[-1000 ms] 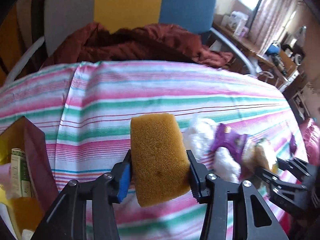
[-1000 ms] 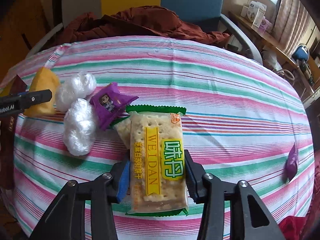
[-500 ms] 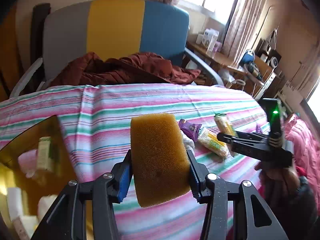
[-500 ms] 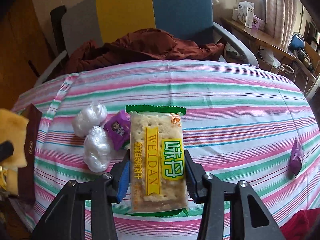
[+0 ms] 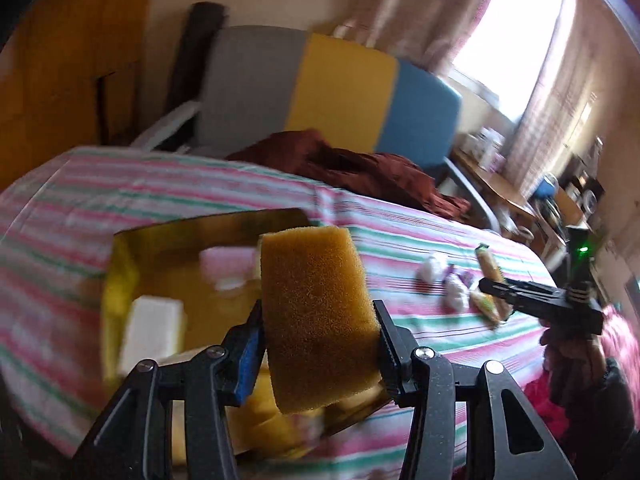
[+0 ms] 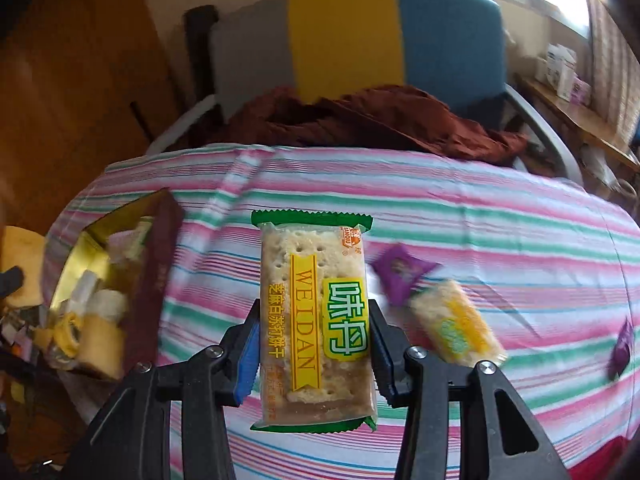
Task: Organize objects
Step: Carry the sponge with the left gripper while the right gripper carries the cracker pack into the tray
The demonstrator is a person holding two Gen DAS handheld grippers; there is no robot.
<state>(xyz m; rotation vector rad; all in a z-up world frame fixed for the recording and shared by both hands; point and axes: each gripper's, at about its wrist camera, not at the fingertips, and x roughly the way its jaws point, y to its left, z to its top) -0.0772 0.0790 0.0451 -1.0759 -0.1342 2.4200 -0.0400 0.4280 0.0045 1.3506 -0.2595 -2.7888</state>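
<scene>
My left gripper [image 5: 318,334] is shut on a brown-yellow sponge [image 5: 316,312] and holds it above an open gold-lined box [image 5: 160,248] that holds white, pink and yellow items. My right gripper [image 6: 312,344] is shut on a green-edged cracker packet [image 6: 314,312] and holds it above the striped cloth, to the right of the same box [image 6: 156,276]. The right gripper also shows in the left wrist view [image 5: 536,300] at the far right, over the loose snacks. The sponge shows at the left edge of the right wrist view [image 6: 20,264].
On the striped tablecloth [image 6: 480,216] lie a purple candy packet [image 6: 400,274], a second cracker packet [image 6: 456,328], another purple packet [image 6: 620,348] and white wrapped balls [image 5: 430,268]. A chair with a dark red garment [image 6: 360,116] stands behind the table.
My left gripper has carried the sponge left, from over the snacks to above the open box. My right gripper has lifted the cracker packet and swung left toward the box.
</scene>
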